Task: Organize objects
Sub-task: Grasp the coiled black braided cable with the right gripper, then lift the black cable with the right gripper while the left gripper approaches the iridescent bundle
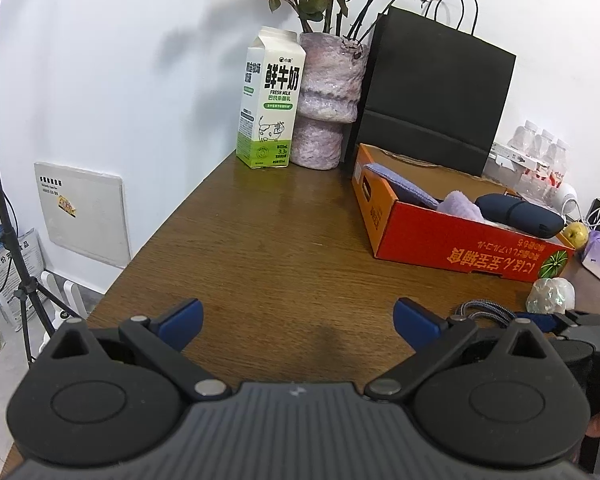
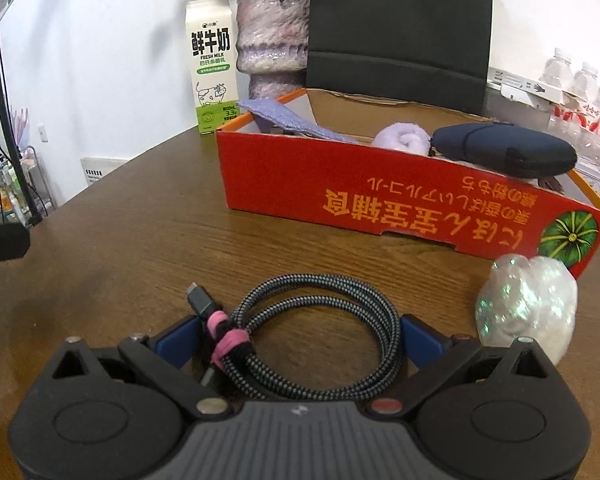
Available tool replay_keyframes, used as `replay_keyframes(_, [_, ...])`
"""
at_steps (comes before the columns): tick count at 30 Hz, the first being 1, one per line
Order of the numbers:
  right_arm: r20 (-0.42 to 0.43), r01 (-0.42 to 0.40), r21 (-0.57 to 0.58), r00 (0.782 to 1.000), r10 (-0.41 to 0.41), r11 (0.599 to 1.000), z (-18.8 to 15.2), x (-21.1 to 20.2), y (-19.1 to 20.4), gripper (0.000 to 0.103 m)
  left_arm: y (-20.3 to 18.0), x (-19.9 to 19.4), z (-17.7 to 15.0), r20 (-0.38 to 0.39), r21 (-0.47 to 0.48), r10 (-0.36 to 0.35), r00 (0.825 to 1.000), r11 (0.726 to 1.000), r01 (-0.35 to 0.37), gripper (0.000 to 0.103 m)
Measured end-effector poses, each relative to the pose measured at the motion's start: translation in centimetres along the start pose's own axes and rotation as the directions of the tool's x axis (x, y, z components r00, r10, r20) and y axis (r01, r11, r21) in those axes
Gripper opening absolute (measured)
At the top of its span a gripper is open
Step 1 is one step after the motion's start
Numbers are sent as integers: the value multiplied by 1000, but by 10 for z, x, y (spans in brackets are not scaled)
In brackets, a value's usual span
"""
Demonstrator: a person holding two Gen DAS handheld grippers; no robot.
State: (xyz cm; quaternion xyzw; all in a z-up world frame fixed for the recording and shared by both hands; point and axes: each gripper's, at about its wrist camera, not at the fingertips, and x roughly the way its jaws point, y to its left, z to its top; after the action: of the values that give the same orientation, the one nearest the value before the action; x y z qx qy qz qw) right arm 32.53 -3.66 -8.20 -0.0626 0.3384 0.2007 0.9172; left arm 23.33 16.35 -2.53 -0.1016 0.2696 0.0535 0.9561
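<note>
A coiled grey braided cable with a pink tie lies on the wooden table, between the open fingers of my right gripper; the blue pads sit either side of the coil. It also shows in the left wrist view. A red and orange cardboard box stands behind it, holding a purple cloth, a rolled lilac towel and a navy pouch. A shiny crumpled plastic ball lies right of the cable. My left gripper is open and empty over bare table.
A milk carton, a pink vase with dried roses and a black paper bag stand at the back by the wall. Water bottles stand at far right. The table edge drops off on the left.
</note>
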Motion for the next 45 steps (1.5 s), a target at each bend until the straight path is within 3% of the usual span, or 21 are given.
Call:
replay_keyframes(6, [1,-12,-9,1000,12,1000,2,3,1,103,-2,4,-3,-15,6,4,1000,1000,-4,103])
replay_keyframes(9, [14,-7,-4,1000,7,1000,2,1,0,95,-2,4,-4,-19,6,4,1000,1000,-4,103])
replay_keyframes(14, [30,-21,7,999,20,1000,-1,-5,0,93,-2,3,-4,-15,3,-3,1000,1000,3,103])
replay_keyframes(24, [193,53,-18,980,-49,998,-7,-34,9,92,-1,3,-5,-16,-2,-3,1000,1000,3,103])
replay_keyframes(34, [245,64,-6,968,-61,998,-14,-53,0,92,-5,4,-8,-15,-3,-9,1000,1000,9,103])
replay_keyframes(45, [302,78,6,950,-76,997,-20,-76,-16,92,-35,5,-20,-40,9,-26,999,1000,26,103])
